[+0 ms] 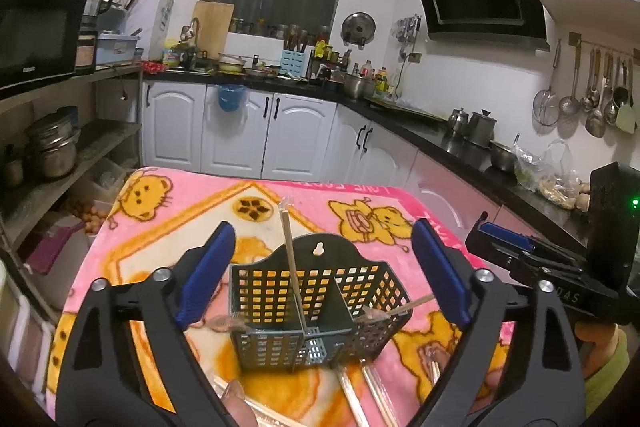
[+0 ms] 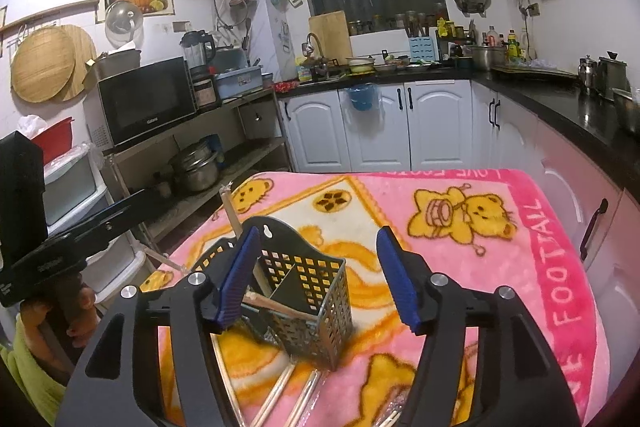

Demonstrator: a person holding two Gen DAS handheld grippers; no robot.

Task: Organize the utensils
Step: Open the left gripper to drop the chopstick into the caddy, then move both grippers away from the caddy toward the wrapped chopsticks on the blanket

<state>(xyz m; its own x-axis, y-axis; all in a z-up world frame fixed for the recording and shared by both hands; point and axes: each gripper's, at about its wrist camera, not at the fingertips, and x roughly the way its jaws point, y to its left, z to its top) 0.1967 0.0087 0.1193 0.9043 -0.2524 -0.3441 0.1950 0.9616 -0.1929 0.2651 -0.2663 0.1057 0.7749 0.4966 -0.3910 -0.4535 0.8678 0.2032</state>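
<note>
Two grippers hover open over the pink blanket point(image 1: 168, 227) | left gripper point(image 1: 320, 279) and right gripper point(image 2: 320, 279) empty | holder point(image 1: 316, 307) dead ahead, two chopsticks inside | loose chopsticks point(image 2: 280, 391) lie lengthwise below, nearer the right.

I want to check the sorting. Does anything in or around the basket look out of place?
Yes. In the basket one chopstick stands upright, but another lies tilted across the rim, sticking out. More wrapped chopsticks lie loose on the blanket.
</note>
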